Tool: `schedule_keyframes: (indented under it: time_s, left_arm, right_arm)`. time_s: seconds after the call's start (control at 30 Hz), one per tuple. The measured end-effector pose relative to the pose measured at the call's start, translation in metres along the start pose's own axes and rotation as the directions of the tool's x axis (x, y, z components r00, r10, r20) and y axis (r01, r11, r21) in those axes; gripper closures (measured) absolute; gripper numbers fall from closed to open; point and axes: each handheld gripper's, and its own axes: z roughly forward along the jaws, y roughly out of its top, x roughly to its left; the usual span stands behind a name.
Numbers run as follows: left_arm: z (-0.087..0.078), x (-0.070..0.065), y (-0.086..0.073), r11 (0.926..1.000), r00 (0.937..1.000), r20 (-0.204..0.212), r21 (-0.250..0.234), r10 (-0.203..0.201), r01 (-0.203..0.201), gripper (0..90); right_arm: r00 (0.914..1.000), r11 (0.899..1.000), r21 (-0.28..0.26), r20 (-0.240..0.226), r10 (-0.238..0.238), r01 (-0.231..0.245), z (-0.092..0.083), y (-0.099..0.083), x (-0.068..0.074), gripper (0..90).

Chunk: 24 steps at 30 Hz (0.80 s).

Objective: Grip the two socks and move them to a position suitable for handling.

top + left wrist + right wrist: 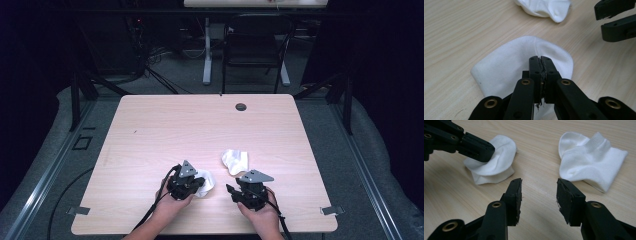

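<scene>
I had 2 white socks on the table (pixel 150 130) in front of me. My left gripper (pixel 201 186) had its jaws pressed together, pinched on the near sock (pixel 524 62); in the left gripper view the pads met over the white cloth, with the sock spread out flat beyond and beneath them. From above, that sock showed just right of my left hand (pixel 172 200), near the table's front edge. In the right gripper view the same jaws sat clamped on its bunched edge.

My right gripper (pixel 539 195) stood wide open with nothing between its pads, only bare wood. It pointed at the gap between the 2 socks. The far sock (pixel 589 162) lay loose, a little beyond and right of those open jaws, its ribbed cuff up, well apart from the near sock and touched by neither gripper
</scene>
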Motion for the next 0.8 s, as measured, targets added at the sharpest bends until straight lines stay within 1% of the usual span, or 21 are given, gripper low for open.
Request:
schedule_keyframes:
  time_s: [0.1, 0.2, 0.23, 0.27, 0.33, 0.37, 0.47, 0.5, 0.53, 0.63, 0.67, 0.7, 0.73, 0.8]
  left_arm:
    - [-0.005, 0.0, 0.002, 0.9999, 1.0, 0.009, -0.016, -0.004, 0.005, 88.4]
    - [-0.007, -0.001, 0.002, 0.9996, 0.9999, 0.013, -0.026, -0.006, 0.006, 88.5]
    - [-0.01, -0.001, 0.003, 0.9994, 0.9997, 0.021, -0.032, -0.01, 0.011, 88.5]
    - [-0.011, 0.0, 0.003, 0.9993, 0.9997, 0.023, -0.038, -0.007, 0.008, 88.5]
    - [-0.013, 0.0, 0.003, 0.9988, 0.9994, 0.029, -0.045, -0.019, 0.02, 88.6]
    - [-0.013, 0.0, 0.004, 0.9983, 0.9991, 0.033, -0.051, -0.026, 0.028, 88.7]
    - [-0.015, 0.001, 0.004, 0.9971, 0.998, 0.047, -0.062, -0.043, 0.045, 88.7]
    - [-0.016, 0.001, 0.004, 0.9968, 0.9978, 0.048, -0.064, -0.045, 0.048, 88.7]
    - [-0.016, 0.001, 0.005, 0.9965, 0.9975, 0.05, -0.065, -0.049, 0.052, 88.7]
    - [-0.017, 0.002, 0.005, 0.9965, 0.9976, 0.05, -0.067, -0.048, 0.051, 88.7]
    - [-0.017, 0.003, 0.005, 0.9965, 0.9975, 0.05, -0.065, -0.05, 0.053, 88.7]
    - [-0.017, 0.003, 0.005, 0.9961, 0.9972, 0.05, -0.066, -0.055, 0.059, 88.7]
    - [-0.017, 0.004, 0.005, 0.996, 0.9973, 0.048, -0.068, -0.054, 0.058, 88.7]
    - [-0.018, 0.005, 0.005, 0.9959, 0.9975, 0.046, -0.07, -0.054, 0.057, 88.7]
  right_arm:
    - [1.0, 1.0, 0.004, -0.002, -0.003, 0.003, 0.001, 0.0, 0.001, 56.6]
    - [0.9998, 1.0, 0.012, -0.015, -0.017, 0.017, 0.003, 0.001, 0.004, 60.8]
    - [0.9995, 1.0, 0.019, -0.021, -0.022, 0.023, 0.004, 0.001, 0.006, 62.6]
    - [0.9993, 0.999, 0.019, -0.027, -0.025, 0.026, 0.006, 0.001, 0.007, 64.8]
    - [0.9986, 0.999, 0.034, -0.036, -0.039, 0.04, 0.009, 0.002, 0.01, 69.1]
    - [0.9982, 0.998, 0.041, -0.04, -0.045, 0.047, 0.011, 0.002, 0.012, 73.3]
    - [0.9955, 0.996, 0.059, -0.078, -0.054, 0.059, 0.02, 0.005, 0.018, 82.8]
    - [0.9952, 0.996, 0.06, -0.079, -0.058, 0.063, 0.022, 0.006, 0.02, 84.5]
    - [0.9941, 0.995, 0.068, -0.081, -0.071, 0.077, 0.025, 0.008, 0.022, 85.7]
    - [0.9918, 0.993, 0.078, -0.098, -0.082, 0.089, 0.036, 0.012, 0.031, 87.6]
    - [0.9899, 0.991, 0.087, -0.104, -0.097, 0.106, 0.039, 0.013, 0.033, 88.1]
    - [0.9886, 0.988, 0.094, -0.099, -0.114, 0.123, 0.041, 0.015, 0.036, 88.5]
    - [0.9881, 0.987, 0.095, -0.094, -0.122, 0.131, 0.045, 0.016, 0.038, 88.6]
    - [0.9879, 0.985, 0.104, -0.092, -0.125, 0.134, 0.051, 0.016, 0.039, 89.1]
